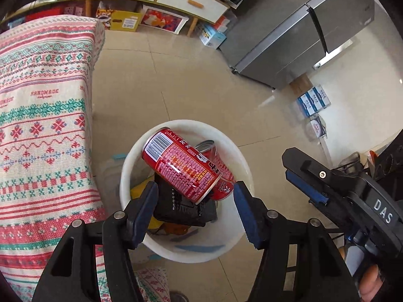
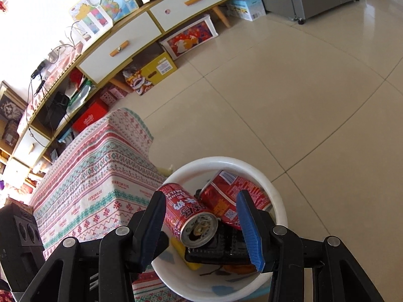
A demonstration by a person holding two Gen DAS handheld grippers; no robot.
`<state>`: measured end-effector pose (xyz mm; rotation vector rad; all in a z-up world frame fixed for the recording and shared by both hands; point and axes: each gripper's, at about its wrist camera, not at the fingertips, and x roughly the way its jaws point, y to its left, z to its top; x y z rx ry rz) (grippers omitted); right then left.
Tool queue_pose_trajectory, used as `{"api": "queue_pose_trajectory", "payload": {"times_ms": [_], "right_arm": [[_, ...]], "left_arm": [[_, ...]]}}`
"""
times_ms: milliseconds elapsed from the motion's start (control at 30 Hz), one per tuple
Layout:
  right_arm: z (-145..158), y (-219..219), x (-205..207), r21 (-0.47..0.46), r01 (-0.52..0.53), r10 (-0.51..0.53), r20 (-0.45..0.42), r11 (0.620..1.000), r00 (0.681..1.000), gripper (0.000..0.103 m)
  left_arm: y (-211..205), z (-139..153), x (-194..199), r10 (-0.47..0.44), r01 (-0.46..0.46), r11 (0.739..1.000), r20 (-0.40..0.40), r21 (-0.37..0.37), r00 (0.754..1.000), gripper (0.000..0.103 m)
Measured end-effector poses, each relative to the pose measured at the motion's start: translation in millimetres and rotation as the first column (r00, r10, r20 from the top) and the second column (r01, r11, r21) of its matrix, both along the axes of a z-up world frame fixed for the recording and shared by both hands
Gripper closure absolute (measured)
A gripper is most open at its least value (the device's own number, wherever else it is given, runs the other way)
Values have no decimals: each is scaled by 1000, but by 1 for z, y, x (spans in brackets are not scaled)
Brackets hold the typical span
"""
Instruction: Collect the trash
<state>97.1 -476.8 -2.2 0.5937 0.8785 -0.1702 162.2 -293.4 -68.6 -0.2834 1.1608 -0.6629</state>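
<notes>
Left tool [image 1: 195, 200]: I am holding it over the white bin [image 1: 241, 161], its blue pads spread apart with nothing between them, so whatever I bring here can fall straight in.
Right tool [image 2: 200, 222]: it is hovering over the same bin from the other side, jaws apart and gripping nothing; in the left view it is showing at the right edge [image 1: 306, 176].
Cans: two red drink cans are lying tilted in the bin, one with the barcode [image 1: 180, 167], one beside it [image 1: 221, 173], resting on a black tray [image 1: 183, 209] because the bin is already filling up.
Bin placement: it is standing on the tiled floor [image 2: 289, 95], just beside the table with the patterned cloth [image 1: 42, 125], I judge so trash travels a short way.
Progress: both cans are lying in the bin now, I judge; no trash is showing on the cloth in view.
</notes>
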Motion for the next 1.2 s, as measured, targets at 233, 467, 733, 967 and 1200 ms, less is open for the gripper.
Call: {"api": "queue_pose_trajectory", "payload": {"times_ms": [233,467,733,967,1200], "right_arm": [[12,16,-4,-26,-54,56,71,998,996,44],[25,54,-10,-98,-141,151,96,985,984,35],[28,119,-61,-214,-180,210,122,960,970,19],[31,161,-118,-218,-160,197,163,963,967,12],[56,183,-138,-288,-125,177,164,949,970,2]], "left_arm": [[48,30,-12,50,-53,998,62,37,997,38],[96,56,-46,88,-108,984,144,142,986,32],[141,85,-87,111,-184,950,279,251,954,23],[166,97,-128,87,-209,925,360,317,929,17],[187,115,-151,129,-282,904,423,322,897,10]]}}
